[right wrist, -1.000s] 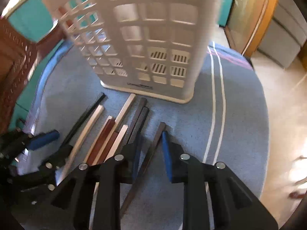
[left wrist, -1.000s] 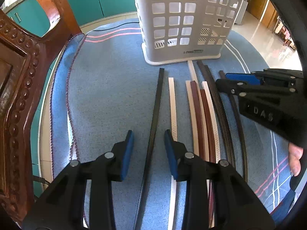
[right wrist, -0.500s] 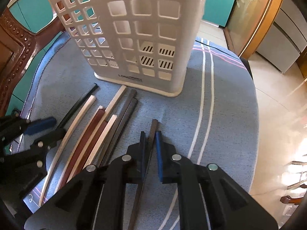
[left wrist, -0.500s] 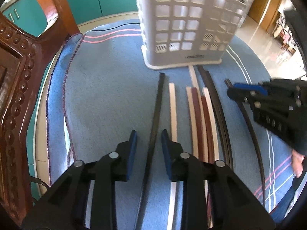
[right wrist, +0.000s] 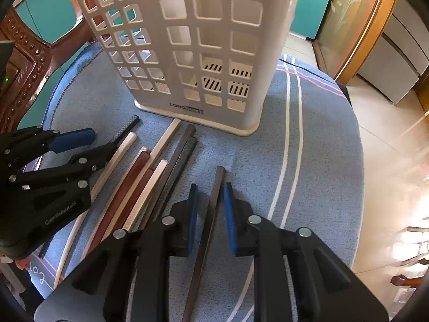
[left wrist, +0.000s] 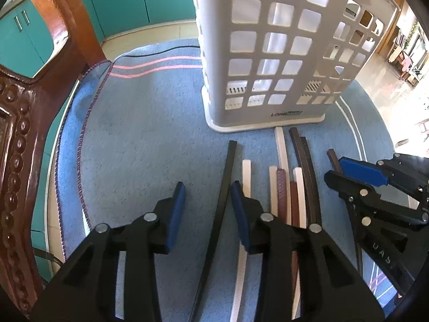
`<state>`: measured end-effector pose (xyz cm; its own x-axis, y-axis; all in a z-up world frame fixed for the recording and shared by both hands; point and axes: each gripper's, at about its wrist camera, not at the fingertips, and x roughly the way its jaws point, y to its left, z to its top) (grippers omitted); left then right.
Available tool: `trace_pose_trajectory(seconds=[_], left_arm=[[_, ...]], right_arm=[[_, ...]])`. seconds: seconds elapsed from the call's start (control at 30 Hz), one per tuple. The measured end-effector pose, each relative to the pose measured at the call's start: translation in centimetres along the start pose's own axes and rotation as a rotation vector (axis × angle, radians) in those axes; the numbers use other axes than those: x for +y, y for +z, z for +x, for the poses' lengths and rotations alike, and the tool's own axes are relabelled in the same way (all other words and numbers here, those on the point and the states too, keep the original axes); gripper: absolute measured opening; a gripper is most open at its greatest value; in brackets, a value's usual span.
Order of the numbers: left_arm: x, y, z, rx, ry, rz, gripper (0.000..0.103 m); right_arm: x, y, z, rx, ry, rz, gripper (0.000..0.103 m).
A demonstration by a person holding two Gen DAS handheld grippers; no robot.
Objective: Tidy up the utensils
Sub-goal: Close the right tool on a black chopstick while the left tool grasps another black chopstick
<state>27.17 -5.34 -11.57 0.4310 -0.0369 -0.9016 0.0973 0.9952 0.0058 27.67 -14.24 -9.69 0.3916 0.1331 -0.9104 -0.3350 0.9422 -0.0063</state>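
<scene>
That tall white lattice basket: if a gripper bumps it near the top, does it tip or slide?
The white basket is tall over a narrow base, so a high bump would probably tip it. Its walls are mostly holes and it looks empty, so likely light. The blue cloth under it looks grippy, which favours tipping over sliding.

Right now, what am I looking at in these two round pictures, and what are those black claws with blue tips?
There is no robot. A person holds a tool in each hand, and each tool carries a wide-angle camera looking along its fingers. One picture comes from the left hand-held gripper, the other from the right hand-held gripper. Sticks lie on a blue cloth beside a white basket. The left jaws stand open around a black stick. The right jaws have just been opening, with a dark stick between them. Nothing is held.
</scene>
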Motion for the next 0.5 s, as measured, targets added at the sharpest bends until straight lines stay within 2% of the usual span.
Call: trace_pose_trajectory(seconds=[0.03, 0.2, 0.3, 0.5], left_arm=[[0.3, -0.4, -0.2, 0.001, -0.004, 0.002, 0.031], [-1.2, -0.4, -1.0, 0.015, -0.059, 0.04, 0.031], [-2.4, -0.7, -1.2, -0.005, -0.031, 0.105, 0.031], [-2.4, 0.4, -1.0, -0.015, -0.015, 0.068, 0.031]], right_arm=[[0.1, 0.0, 0.0, 0.0, 0.0, -0.001, 0.02], [-0.3, -0.2, -0.1, 0.003, 0.017, 0.01, 0.02], [-0.2, -0.1, 0.0, 0.004, 0.011, 0.006, 0.02], [0.2, -0.1, 0.1, -0.009, -0.017, -0.01, 0.022]])
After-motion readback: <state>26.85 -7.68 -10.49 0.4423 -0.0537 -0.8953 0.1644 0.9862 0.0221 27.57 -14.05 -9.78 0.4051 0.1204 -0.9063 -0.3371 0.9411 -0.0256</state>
